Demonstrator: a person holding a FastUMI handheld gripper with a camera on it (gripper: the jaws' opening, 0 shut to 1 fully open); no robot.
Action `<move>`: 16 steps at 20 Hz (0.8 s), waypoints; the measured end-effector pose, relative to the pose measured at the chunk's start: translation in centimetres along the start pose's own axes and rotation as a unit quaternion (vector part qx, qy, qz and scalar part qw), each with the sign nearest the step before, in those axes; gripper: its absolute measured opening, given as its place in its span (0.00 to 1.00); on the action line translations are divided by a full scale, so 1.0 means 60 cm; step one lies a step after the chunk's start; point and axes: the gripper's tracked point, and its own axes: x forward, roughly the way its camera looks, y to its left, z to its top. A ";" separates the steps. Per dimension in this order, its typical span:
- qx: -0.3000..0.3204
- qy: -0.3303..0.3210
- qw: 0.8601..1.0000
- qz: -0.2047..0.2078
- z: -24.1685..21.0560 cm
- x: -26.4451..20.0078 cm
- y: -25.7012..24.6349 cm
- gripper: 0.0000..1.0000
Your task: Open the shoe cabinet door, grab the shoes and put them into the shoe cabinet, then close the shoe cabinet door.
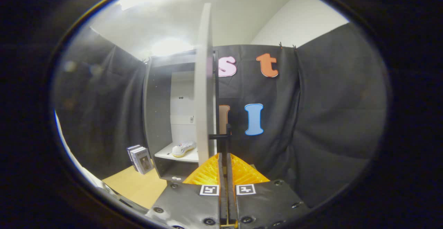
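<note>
The shoe cabinet (157, 118) stands dark-sided with a white interior, and its pale door (204, 83) is swung out so I see it edge-on just ahead of the fingers. A black door handle (225, 136) juts from the door's edge and runs down into my gripper (225, 155), whose fingers are pressed together on it. A white shoe (183, 148) with a yellowish sole lies on the white shelf (166, 154) inside the cabinet, left of the door and beyond the fingers.
Two or three books (140, 158) stand upright against the cabinet's left side on a light wooden floor (138, 185). Black cloth walls close in the space left, behind and right of the cabinet.
</note>
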 end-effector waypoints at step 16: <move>0.053 0.087 0.994 0.042 -0.220 0.005 0.338 0.11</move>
